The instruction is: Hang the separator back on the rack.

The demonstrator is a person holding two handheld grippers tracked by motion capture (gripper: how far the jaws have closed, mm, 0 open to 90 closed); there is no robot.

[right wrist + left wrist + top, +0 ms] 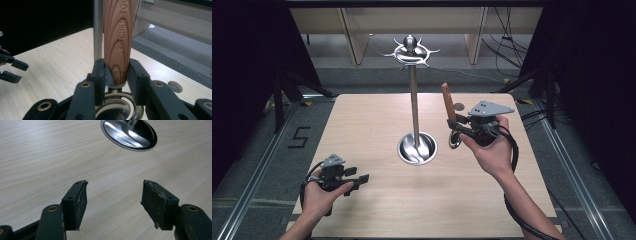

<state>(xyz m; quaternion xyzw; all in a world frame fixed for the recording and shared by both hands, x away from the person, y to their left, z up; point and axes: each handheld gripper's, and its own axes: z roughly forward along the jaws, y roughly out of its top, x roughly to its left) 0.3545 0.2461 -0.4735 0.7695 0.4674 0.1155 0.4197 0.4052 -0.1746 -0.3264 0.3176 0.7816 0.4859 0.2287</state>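
A kitchen tool with a wooden handle and a shiny metal head stands upright, handle up, in my right gripper. The jaws are shut on the handle's lower end, just above the metal head. In the right gripper view the handle rises between the pads of my right gripper, with the stand's pole right behind it. The metal stand has a round dish base, a tall pole and a ring of hooks on top. My left gripper rests low at the table's front left, open and with nothing in it.
The wooden table has a small round hole near its back right. The stand's base lies ahead of the left jaws. Metal rails and cables run along the floor on both sides, and dark curtains flank the table.
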